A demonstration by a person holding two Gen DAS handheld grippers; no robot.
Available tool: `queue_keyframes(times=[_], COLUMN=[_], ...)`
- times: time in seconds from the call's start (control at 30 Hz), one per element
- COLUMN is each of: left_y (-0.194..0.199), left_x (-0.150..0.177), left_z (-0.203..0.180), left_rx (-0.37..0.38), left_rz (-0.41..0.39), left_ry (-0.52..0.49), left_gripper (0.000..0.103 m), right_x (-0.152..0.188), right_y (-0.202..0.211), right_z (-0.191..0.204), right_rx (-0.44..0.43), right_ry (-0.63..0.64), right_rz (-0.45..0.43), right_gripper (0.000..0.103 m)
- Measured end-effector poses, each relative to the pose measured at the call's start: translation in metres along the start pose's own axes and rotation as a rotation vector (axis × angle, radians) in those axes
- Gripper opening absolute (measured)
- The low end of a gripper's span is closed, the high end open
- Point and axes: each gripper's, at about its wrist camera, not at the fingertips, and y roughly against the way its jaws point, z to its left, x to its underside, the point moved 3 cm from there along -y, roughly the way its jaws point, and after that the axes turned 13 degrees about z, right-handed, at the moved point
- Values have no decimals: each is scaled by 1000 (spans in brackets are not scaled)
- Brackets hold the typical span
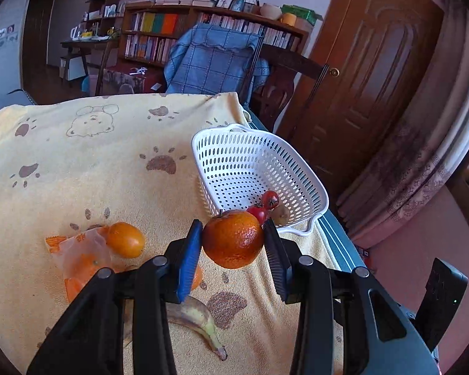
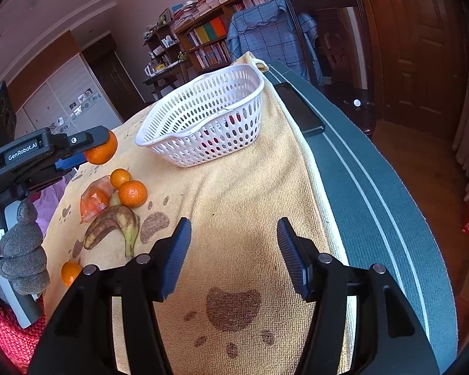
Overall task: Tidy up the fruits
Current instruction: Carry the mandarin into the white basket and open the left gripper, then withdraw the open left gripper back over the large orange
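One orange (image 1: 233,239) pinched in our left gripper (image 1: 233,243), short of the basket (image 1: 297,168) rim; our right gripper (image 2: 234,251) spread, empty, bare towel (image 2: 234,200) toward the basket.

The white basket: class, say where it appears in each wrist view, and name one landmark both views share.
Left wrist view: the white basket sits right of centre, beyond the orange held in the left tongs.
Right wrist view: the basket is upper centre.
Shared landmark: the blue-covered chair.

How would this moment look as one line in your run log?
left gripper: shut on orange, lifted | right gripper: open, empty | basket: holds some fruit
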Motion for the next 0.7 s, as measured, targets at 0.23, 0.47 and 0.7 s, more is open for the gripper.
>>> queue_keyframes(times=[0.23, 0.47, 0.7], left_y=[-28, -71, -64], left_x=[-33, -48, -46], left_z=[-10, -19, -13], left_rx=[17, -6, 16], left_rz=[26, 70, 43], left_ry=[-13, -45, -4], left_gripper=[40, 40, 59], right_x=[0, 0, 1], right_y=[0, -1, -2], right_z=[0, -1, 2], right_rx=[4, 5, 14], right_ry=[7, 2, 10], right_rz=[-2, -3, 0], right_gripper=[59, 59, 59])
